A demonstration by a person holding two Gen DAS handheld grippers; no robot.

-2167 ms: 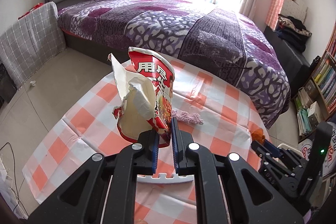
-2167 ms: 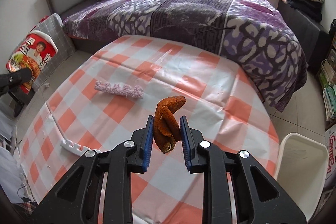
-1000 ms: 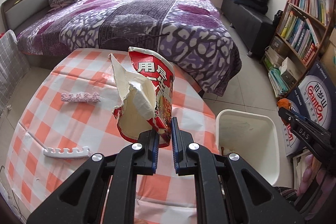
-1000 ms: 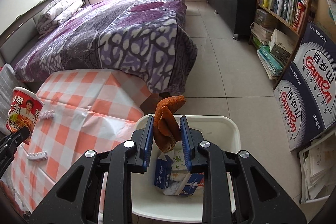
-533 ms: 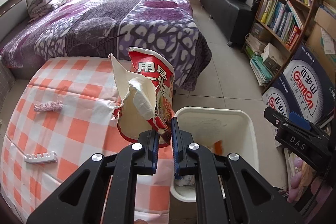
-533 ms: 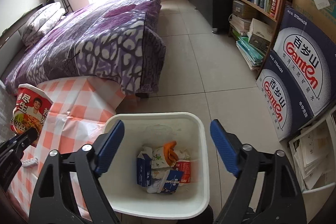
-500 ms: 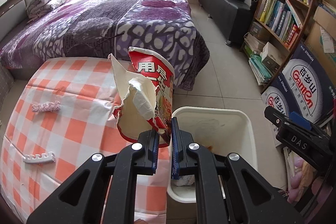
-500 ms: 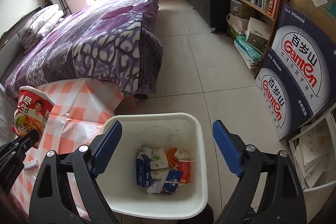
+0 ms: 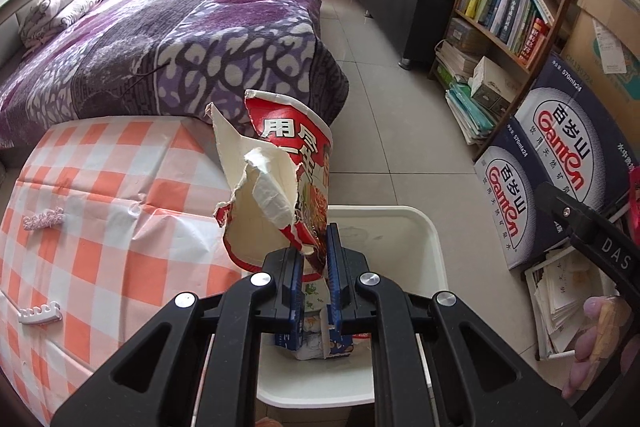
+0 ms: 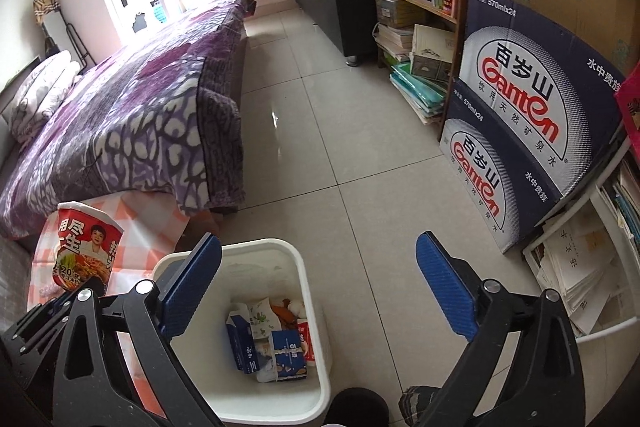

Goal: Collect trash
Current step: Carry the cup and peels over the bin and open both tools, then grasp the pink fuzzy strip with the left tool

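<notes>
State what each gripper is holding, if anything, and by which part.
The left gripper pinches the torn noodle cup by its bottom edge. The right gripper holds nothing; its jaws are opening above the bin.

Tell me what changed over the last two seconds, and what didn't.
The right gripper carried the orange peel from over the checked table to the white bin and let it go; its jaws are opening with nothing between them, and the peel lies in the bin. The left gripper swung from over the table to above the bin. Unchanged: it stays shut on the torn noodle cup.
</notes>
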